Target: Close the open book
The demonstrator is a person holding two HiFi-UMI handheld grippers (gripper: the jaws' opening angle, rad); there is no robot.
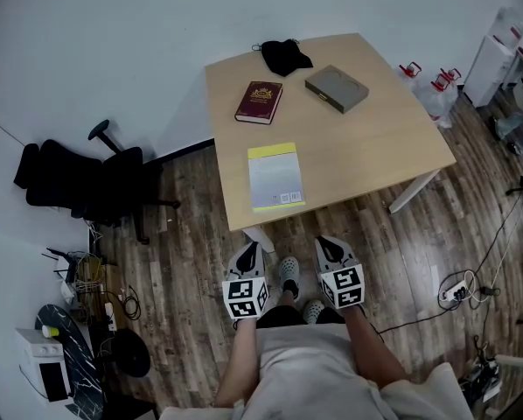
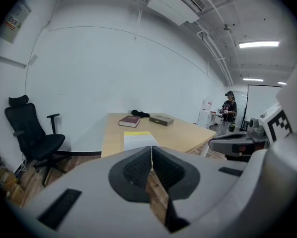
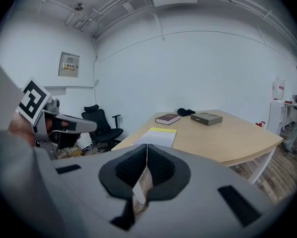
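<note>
Lying flat, yellow-banded pale book (image 1: pixel 275 177)

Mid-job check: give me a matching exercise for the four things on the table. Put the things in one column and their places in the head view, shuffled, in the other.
Things:
1. red book
2. box
3. cloth
4. yellow book

Places, head view:
a. farthest back
b. nearest the front
c. between the cloth and the yellow book
d. farthest right

Pairs: 1-c, 2-d, 3-a, 4-b
</note>
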